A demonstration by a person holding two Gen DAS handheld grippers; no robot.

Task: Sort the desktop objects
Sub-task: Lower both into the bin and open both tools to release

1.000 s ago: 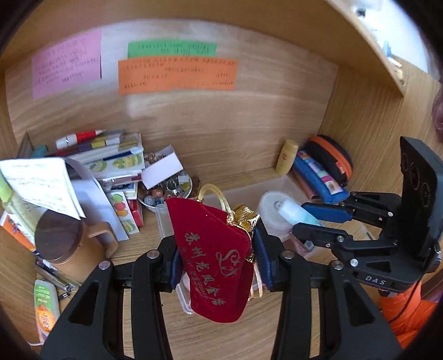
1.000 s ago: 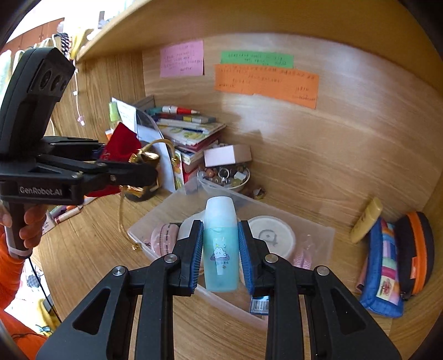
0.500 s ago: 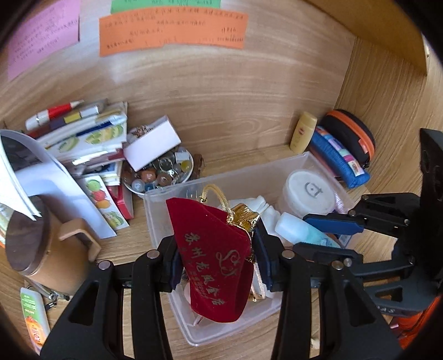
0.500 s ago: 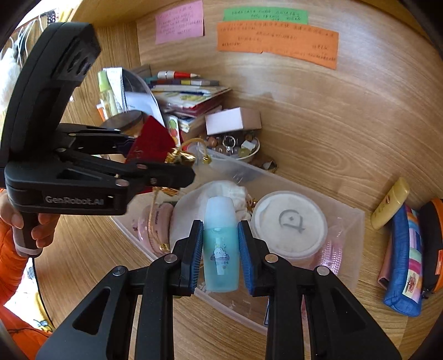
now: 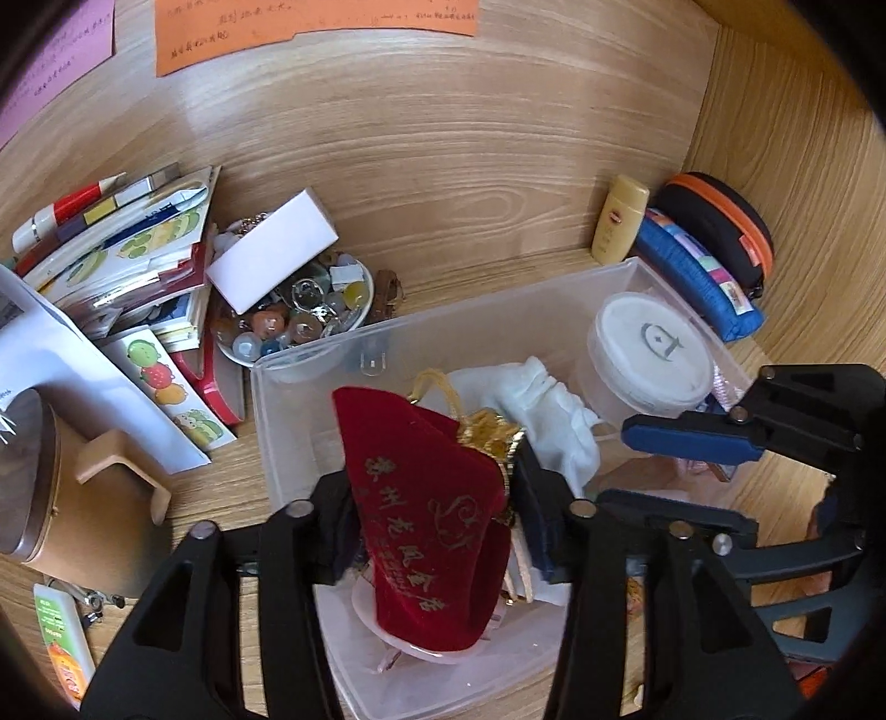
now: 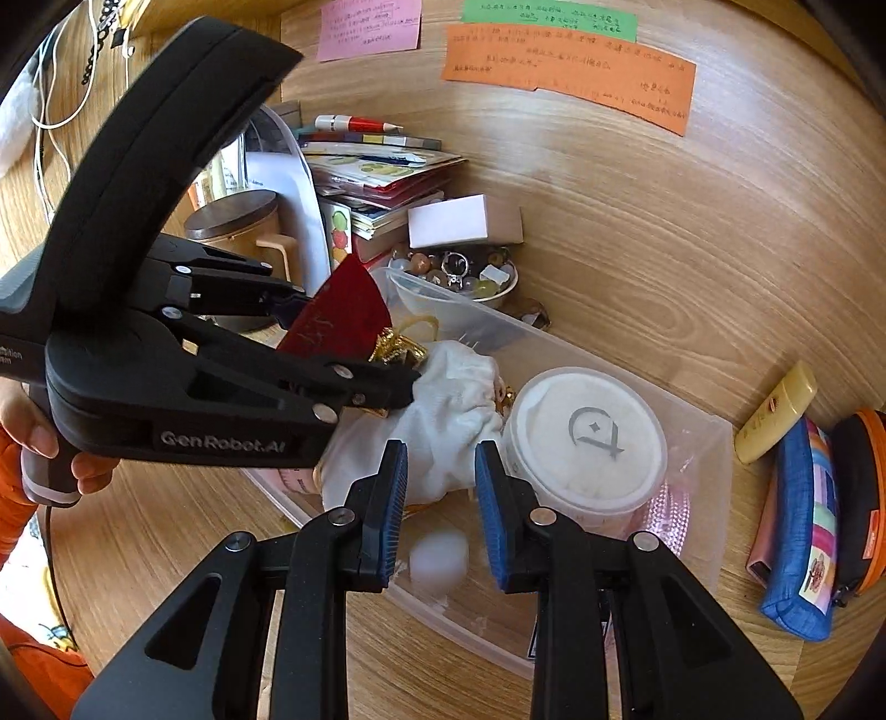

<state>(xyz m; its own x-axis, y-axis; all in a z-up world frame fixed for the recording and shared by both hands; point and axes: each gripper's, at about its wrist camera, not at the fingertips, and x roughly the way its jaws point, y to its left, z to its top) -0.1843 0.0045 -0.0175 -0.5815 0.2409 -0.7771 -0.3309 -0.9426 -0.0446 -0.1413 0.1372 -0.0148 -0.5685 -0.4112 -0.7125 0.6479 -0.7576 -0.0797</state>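
Two tongs hover over the clear plastic bin (image 5: 310,421): left tongs (image 5: 432,531) clenched on a red velvet pouch (image 5: 426,526), right tongs (image 6: 440,498) released above a blurred white-capped bottle (image 6: 437,559)

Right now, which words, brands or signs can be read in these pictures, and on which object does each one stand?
"GenRobot.AI": side of the black left gripper.
Grey emblem, no letters: lid of the round white jar.
Gold Chinese characters, unreadable to me: red velvet pouch.
Handwriting, too small: orange paper note, pink paper note, green paper note.
Print, too blurred: yellow tube.
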